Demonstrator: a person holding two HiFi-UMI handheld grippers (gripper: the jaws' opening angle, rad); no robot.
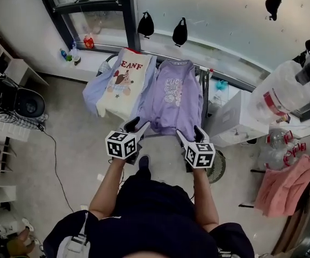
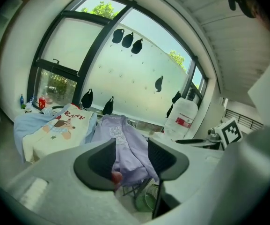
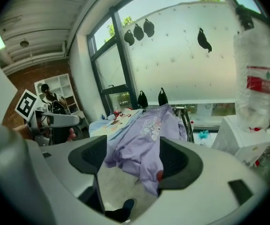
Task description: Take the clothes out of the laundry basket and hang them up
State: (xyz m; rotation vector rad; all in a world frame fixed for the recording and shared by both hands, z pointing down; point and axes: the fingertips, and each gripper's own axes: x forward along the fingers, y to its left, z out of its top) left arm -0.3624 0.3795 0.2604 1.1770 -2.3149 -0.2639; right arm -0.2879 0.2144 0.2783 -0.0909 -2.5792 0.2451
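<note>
Head view: purple shirt [image 1: 171,97] hangs on the rack [image 1: 204,74] by the window, just beside a cream shirt [image 1: 123,84]. Left gripper [image 1: 137,127] and right gripper [image 1: 190,135] are held up side by side at the purple shirt's lower hem. Contact with the cloth cannot be told here. Pink cloth [image 1: 286,187] is draped well off to the right.

Left gripper view: fingers [image 2: 101,162] are moderately apart with nothing between the pads. The purple shirt [image 2: 124,142] shows beyond the gap. Cream shirt [image 2: 55,130] is to its left, jug [image 2: 181,118] to its right.

Right gripper view: fingers [image 3: 90,155] are spread wide and hold nothing. The purple shirt [image 3: 144,135] hangs beyond them, its hem low in the gap.
</note>
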